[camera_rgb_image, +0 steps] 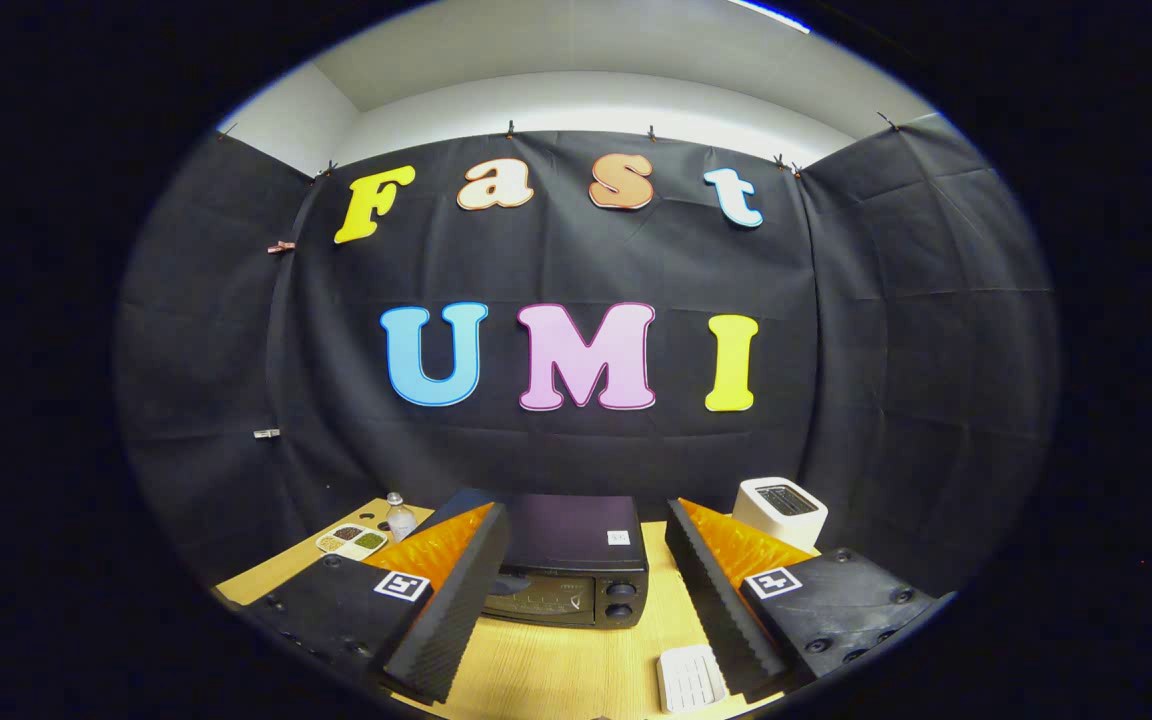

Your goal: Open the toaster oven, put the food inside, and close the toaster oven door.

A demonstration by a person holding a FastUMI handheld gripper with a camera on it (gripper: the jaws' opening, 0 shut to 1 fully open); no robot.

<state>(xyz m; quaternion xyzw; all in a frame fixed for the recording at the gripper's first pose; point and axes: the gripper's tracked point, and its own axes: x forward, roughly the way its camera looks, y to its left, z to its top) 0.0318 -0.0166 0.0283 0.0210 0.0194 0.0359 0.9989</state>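
While the toaster oven [572, 570] is sitting on the wooden table [556, 670] with its door up and closed, the gripper [586, 610] is hovering before it, fingers spread wide and holding nothing; whether food is lying inside, I cannot tell, so this is fitting either end of the job.

Bright overhead light on pale ceiling, dark cloth dim, sharp focus, strong fisheye bending at edges

Gripper [586, 610] level, facing forward; fingers spread wide apart toward 11 and 1 o'clock, nothing held between them.
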